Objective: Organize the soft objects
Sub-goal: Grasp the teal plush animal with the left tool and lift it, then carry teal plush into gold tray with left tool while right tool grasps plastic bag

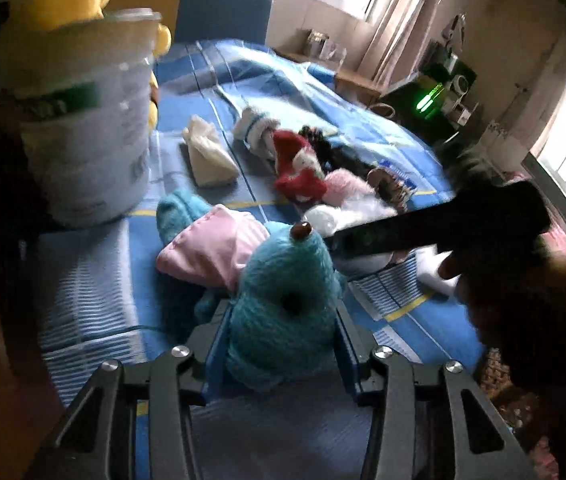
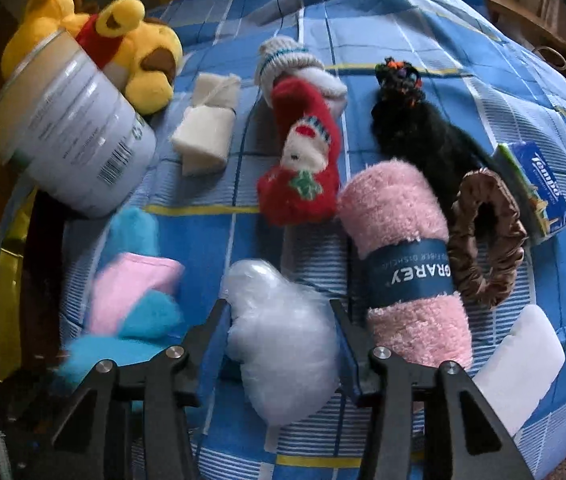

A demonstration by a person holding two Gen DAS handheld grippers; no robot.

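Note:
My left gripper (image 1: 283, 320) is shut on the head of a blue plush toy (image 1: 283, 304) in a pink shirt (image 1: 211, 248), which lies on the blue checked bedspread (image 1: 95, 288). The toy also shows in the right wrist view (image 2: 131, 292). My right gripper (image 2: 281, 320) is shut on a clear bag of white stuffing (image 2: 283, 340). The right gripper's dark body (image 1: 443, 220) crosses the left wrist view. A white bucket (image 1: 83, 120) holding a yellow bear (image 2: 139, 56) stands at the left.
On the bedspread lie a red Santa sock (image 2: 303, 152), a striped white sock (image 2: 287, 60), a cream folded cloth (image 2: 203, 128), a rolled pink towel (image 2: 403, 256), a black woolly item (image 2: 411, 120), a brown scrunchie (image 2: 487, 240), a tissue pack (image 2: 539, 188) and a white block (image 2: 519, 364).

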